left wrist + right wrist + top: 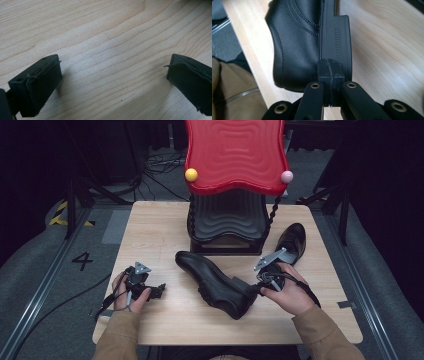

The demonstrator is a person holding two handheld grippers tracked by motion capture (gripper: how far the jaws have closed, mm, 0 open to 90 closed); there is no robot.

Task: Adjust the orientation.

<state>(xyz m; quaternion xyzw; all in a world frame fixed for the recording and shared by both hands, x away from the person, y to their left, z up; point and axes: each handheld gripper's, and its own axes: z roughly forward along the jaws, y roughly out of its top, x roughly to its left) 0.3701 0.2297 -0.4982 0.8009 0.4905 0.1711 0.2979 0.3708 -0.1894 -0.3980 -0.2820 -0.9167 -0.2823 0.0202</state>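
Right hand-held gripper (258, 289) pressing its closed jaws against black shoe (212, 281) heel, shoe lying diagonally, toe pointing upper left; left hand-held gripper (159, 290) resting jaws apart on worktop (165, 227).

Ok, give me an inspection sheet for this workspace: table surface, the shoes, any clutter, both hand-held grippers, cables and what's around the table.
Surface: light wooden table, bare wood under the left jaws.
Job's things: near black shoe lying on its side mid-table; second black shoe at the right, beside the stand.
Clutter: red wavy panel on a black stand, with a yellow ball and a pink ball at its corners.
Grippers: left hand-held gripper open, low over the table; right hand-held gripper jaws closed together at the near shoe's heel.
Cables: one trails from the left hand-held gripper off the table edge; more lie on the floor behind.
Surroundings: grey floor, dark frame legs, a floor mark reading 4.
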